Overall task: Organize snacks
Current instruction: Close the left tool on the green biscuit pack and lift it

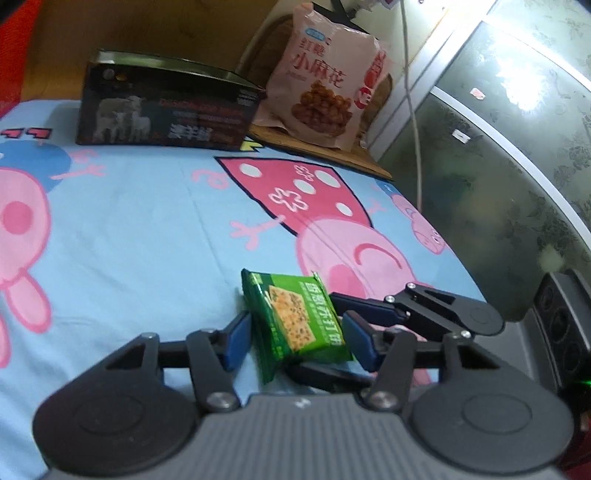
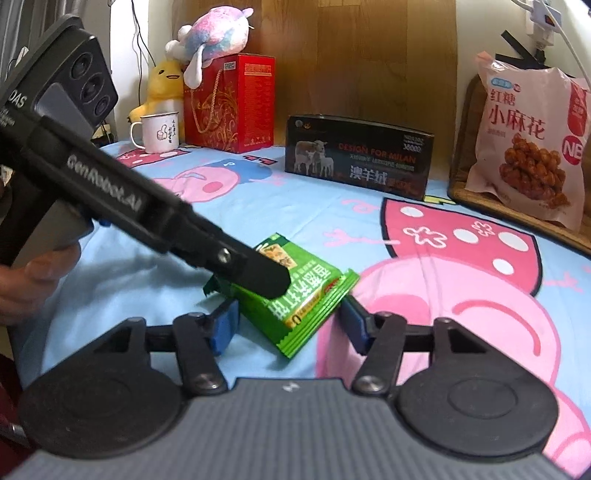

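The green cracker packet (image 1: 295, 317) lay tilted on the bedsheet (image 1: 147, 221), near. The left claw (image 1: 299, 332) pinched its sides; the right claw (image 2: 291, 321) straddled it, half-open. Light, crinkly, brittle inside: best held by the edges.

1. A light blue cloth (image 2: 303, 206) printed with pink cartoon pigs covers the flat surface; it lies smooth with faint creases.
2. Behind it stands a brown wooden panel (image 2: 354, 55), plain and upright.
3. To the left of the panel the wall (image 2: 157, 33) is pale cream.
4. A white power strip (image 2: 543, 18) hangs at the upper right, with a white cable (image 1: 413, 110) trailing down.
5. On the right side in the left wrist view runs a grey-green glossy panel with a flower pattern (image 1: 517, 147), framed in white.
6. Bright light glares off that panel (image 1: 532, 74).
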Demonstrator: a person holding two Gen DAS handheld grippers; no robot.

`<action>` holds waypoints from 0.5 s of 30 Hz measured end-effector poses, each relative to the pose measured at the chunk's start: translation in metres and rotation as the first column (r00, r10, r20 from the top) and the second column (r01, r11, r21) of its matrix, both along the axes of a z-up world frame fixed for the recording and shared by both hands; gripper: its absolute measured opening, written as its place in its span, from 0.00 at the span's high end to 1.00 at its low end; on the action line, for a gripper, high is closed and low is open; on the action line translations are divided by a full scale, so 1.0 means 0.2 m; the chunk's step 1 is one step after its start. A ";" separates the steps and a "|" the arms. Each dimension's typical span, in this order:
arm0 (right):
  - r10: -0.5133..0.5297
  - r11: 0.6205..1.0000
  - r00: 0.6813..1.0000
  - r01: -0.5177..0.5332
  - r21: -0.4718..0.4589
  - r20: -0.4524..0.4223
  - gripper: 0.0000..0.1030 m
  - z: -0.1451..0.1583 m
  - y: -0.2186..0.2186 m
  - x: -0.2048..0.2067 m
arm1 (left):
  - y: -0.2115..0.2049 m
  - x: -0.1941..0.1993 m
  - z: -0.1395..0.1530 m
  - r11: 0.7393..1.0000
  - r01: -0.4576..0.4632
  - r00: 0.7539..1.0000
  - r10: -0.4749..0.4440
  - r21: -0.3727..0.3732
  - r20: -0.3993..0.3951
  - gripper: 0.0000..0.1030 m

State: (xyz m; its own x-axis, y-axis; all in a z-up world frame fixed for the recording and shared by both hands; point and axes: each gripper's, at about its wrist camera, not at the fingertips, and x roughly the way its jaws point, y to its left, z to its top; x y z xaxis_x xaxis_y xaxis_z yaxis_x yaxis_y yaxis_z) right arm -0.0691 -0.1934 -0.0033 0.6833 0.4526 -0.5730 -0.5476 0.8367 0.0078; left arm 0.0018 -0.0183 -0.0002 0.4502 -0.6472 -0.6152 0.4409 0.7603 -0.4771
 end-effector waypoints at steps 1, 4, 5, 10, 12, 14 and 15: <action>0.007 1.000 1.000 -0.007 -0.002 0.007 0.42 0.00 0.02 0.00 | 0.02 0.01 0.00 1.000 -0.011 1.000 0.011 -0.002 -0.002 0.51; 0.035 0.999 0.999 -0.035 -0.022 0.024 0.42 0.01 0.08 0.03 | 0.10 0.03 0.00 0.998 -0.050 0.999 0.049 -0.026 -0.020 0.53; 0.048 0.998 0.998 -0.047 -0.029 0.027 0.42 0.01 0.10 0.05 | 0.13 0.05 0.00 0.997 -0.066 0.998 0.065 -0.030 -0.020 0.53; 0.089 0.995 0.996 -0.088 -0.035 0.017 0.41 0.00 0.21 0.17 | 0.24 0.10 0.00 0.988 -0.151 0.988 0.151 -0.012 -0.014 0.51; 0.095 0.995 0.995 -0.095 -0.029 0.002 0.40 0.00 0.24 0.20 | 0.27 0.11 -0.01 0.986 -0.168 0.986 0.168 -0.021 -0.021 0.51; 0.098 0.995 0.995 -0.098 -0.020 -0.010 0.39 0.00 0.25 0.21 | 0.29 0.12 -0.01 0.984 -0.174 0.985 0.174 -0.028 -0.019 0.49; 0.098 0.995 0.995 -0.098 -0.010 -0.018 0.39 0.00 0.24 0.22 | 0.29 0.12 -0.02 0.984 -0.174 0.985 0.173 -0.031 -0.019 0.50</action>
State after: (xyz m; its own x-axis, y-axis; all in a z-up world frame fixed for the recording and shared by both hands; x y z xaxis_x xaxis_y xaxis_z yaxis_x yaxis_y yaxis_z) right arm -0.0254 -0.1452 -0.0041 0.6258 0.5106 -0.5896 -0.6267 0.7792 0.0096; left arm 0.0261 0.0398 -0.0038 0.5478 -0.5801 -0.6028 0.2961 0.8083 -0.5088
